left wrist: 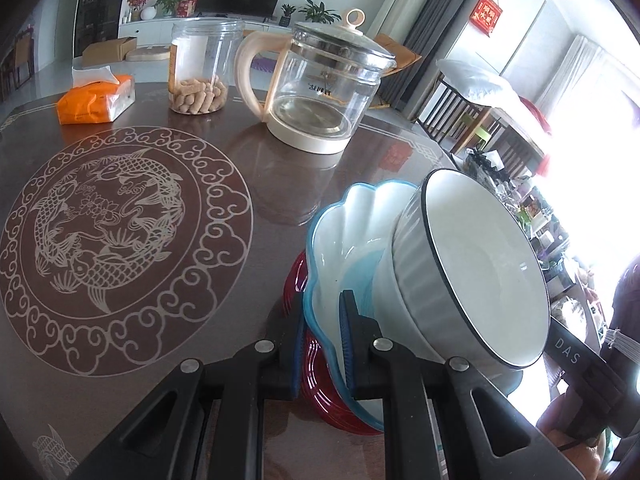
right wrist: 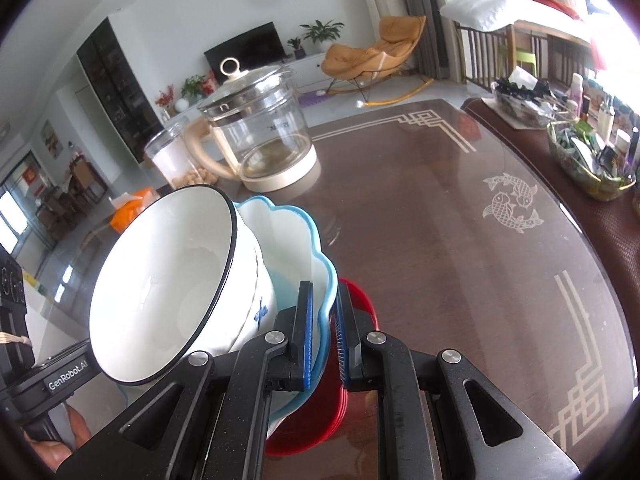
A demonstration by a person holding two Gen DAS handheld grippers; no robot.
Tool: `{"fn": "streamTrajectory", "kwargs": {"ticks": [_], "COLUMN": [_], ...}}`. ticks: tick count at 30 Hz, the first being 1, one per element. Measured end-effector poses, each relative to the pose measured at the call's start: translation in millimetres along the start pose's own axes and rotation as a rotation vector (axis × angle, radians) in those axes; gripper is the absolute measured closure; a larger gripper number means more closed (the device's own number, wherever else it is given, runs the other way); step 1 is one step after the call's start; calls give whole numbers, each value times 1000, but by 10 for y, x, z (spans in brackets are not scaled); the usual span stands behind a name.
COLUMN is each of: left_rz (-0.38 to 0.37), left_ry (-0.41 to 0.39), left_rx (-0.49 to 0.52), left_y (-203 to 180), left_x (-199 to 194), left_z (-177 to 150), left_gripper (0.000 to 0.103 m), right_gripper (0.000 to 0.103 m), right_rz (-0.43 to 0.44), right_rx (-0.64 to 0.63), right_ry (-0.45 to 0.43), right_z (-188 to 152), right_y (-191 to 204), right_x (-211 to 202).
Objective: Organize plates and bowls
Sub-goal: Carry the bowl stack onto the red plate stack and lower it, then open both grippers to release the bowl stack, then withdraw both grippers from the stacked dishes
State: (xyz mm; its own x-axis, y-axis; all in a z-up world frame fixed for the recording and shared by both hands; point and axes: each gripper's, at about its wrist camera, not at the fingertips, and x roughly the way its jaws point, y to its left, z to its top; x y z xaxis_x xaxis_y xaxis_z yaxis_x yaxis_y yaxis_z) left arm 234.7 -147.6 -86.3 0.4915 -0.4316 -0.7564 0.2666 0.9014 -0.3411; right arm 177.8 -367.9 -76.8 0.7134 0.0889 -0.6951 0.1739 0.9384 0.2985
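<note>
A stack hangs between both grippers over the brown table (left wrist: 280,168). It has a red plate (left wrist: 320,392) at the bottom, then a blue-rimmed scalloped plate (left wrist: 348,232). Two nested white bowls sit on top, and the upper bowl (left wrist: 480,260) has a black rim. My left gripper (left wrist: 322,300) is shut on the rims of the blue and red plates. On the opposite side my right gripper (right wrist: 325,292) is shut on the same two rims, with the scalloped plate (right wrist: 280,232), red plate (right wrist: 360,300) and black-rimmed bowl (right wrist: 160,280) to its left.
A glass kettle (left wrist: 320,92) with a cream base stands at the back of the table. A clear snack jar (left wrist: 200,68) and an orange tissue pack (left wrist: 96,100) are left of it. Baskets of clutter (right wrist: 588,160) line the side table at the right.
</note>
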Motion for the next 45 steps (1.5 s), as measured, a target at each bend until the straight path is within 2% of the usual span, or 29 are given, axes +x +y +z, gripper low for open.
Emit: {"fn": "streamTrajectory", "kwargs": {"ticks": [4,12,14,18,20,22,24,26,37,40,45], "left_rz": [7,15,24,64,75,96,117,148,273,288,301], "left_ry": [23,-2,-7,-26,-51,-80,-96,-108,-147,-151,-169], "left_rx": [1,55,65,31,18,20,27,36,139,141,138], "left_y": [17,-4,-12,68,119,146,158,161,83,75,50], "left_x": [115,128,126,68,-4,-89,-151,-209,-568,-706,-947], "left_z": [-83,-89,-89,-58,-31,-7,15,24,-175,-274,-434], "left_gripper": [88,88,82,50,42,39,33,28,23,22,17], "right_gripper": [90,90,89,80,74,61,54,52,45,39,38], "right_rz": [2,5,8,-9,-21,-28,-30,-30,-70,-106,-163], "right_rx": [14,-7,-17,-27,-20,-12,-12,-15,-24,-24,-66], "right_ry": [12,3,2,5,5,-4,-22,-32,-104,-119,-114], "right_z": [-74,-174,-178,-175,-171,-171,-168,-150,-141,-225,-452], "right_y": [-78,-113,-110,-134,-182,-225,-240,-225,-204,-196,-51], "right_x": [70,112,114,123,117,89,38,-2,-429,-622,-922]}}
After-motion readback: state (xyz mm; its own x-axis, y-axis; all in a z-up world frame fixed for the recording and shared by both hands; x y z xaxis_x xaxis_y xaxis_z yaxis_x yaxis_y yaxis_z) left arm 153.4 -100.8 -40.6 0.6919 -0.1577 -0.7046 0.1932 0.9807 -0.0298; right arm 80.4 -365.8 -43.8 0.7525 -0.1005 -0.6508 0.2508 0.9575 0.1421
